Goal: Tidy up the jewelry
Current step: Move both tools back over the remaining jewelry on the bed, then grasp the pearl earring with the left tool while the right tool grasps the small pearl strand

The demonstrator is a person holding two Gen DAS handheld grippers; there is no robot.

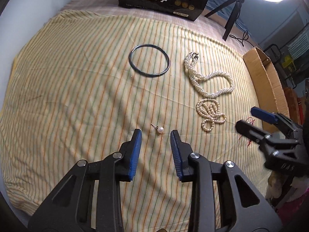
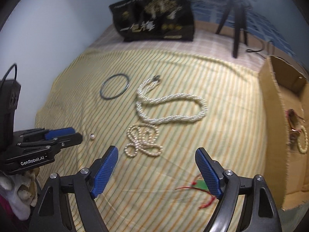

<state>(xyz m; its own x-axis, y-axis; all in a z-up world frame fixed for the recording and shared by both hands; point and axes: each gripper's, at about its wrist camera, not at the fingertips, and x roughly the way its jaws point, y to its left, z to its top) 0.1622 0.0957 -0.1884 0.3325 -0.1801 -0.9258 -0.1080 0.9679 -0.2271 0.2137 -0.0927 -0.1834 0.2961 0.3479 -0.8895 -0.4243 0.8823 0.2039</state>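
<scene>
From our left wrist view, the left hand-held gripper (image 1: 156, 135) is partly open and empty, with the pearl stud earring (image 1: 159, 129) lying on the bed's striped cloth (image 1: 77, 96) right by its tips. Our guess: the thing could roll or skid away if one pad nudges it first.

Right wrist view, pretty blurry: the right hand-held gripper (image 2: 156, 155) is wide open, holding nothing, near the small pearl strand (image 2: 143, 142). The cardboard box (image 2: 274, 104) sits at the bed's right edge.
</scene>
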